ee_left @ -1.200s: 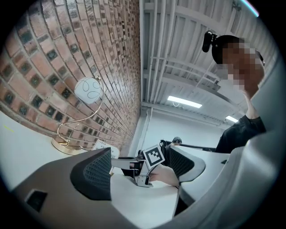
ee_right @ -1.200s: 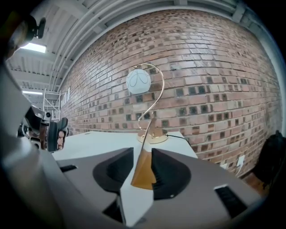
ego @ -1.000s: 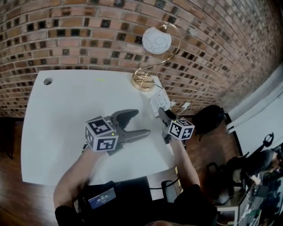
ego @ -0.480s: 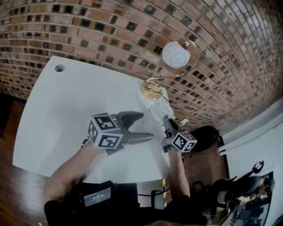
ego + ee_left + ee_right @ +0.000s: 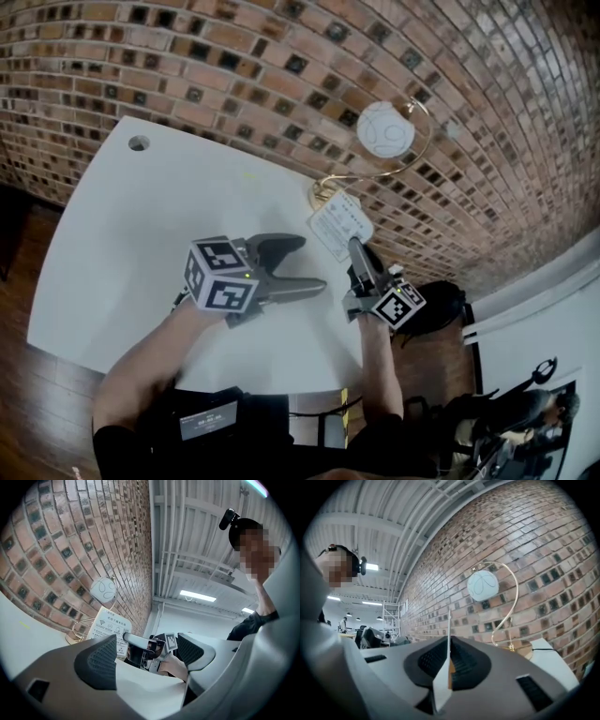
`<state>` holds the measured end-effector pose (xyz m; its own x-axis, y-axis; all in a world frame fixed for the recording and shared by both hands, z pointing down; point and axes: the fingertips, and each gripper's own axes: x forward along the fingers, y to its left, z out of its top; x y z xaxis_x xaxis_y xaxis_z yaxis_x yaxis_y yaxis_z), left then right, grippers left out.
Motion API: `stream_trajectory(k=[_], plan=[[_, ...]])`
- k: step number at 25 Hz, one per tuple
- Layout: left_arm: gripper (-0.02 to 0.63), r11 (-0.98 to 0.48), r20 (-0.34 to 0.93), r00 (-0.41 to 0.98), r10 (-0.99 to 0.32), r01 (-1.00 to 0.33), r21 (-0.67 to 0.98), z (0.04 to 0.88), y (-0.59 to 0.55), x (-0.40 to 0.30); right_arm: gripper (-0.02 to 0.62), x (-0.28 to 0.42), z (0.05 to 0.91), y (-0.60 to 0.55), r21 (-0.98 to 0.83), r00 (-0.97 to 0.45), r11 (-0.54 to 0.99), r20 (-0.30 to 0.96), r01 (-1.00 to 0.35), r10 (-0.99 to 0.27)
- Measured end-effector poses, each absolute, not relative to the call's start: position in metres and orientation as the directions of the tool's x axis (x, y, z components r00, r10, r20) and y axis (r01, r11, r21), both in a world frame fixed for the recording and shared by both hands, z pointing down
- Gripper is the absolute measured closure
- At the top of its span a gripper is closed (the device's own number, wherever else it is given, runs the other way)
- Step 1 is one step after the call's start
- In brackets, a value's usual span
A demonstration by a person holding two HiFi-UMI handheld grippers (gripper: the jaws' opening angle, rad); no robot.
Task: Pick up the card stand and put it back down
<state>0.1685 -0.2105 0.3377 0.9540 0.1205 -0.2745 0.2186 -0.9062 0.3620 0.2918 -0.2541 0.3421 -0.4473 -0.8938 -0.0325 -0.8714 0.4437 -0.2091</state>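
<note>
Now, card stand (image 5: 339, 223) pinched in right gripper (image 5: 357, 248), jaws just closed, left gripper (image 5: 310, 262) agape.

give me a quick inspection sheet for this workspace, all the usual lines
surface: white table, round hole near its far left corner
job's things: card stand lifted, held edge-on between jaws
clutter: lamp with white globe on a gold arc, at the far edge
grippers: left gripper open, empty; right gripper shut on card stand, jaws have just been closing on it
cables: thin dark cord near the lamp base, faint
surroundings: brick wall, wood floor
</note>
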Motion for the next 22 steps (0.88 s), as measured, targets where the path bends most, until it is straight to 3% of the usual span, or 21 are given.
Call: stream_trajectory(k=[22], plan=[[0.207, -0.905, -0.39, 0.921, -0.024, 0.146, 0.4, 0.319, -0.264, 0.126, 0.566, 0.205, 0.285, -0.324, -0.185, -0.659, 0.677, -0.154, -0.713, -0.736]])
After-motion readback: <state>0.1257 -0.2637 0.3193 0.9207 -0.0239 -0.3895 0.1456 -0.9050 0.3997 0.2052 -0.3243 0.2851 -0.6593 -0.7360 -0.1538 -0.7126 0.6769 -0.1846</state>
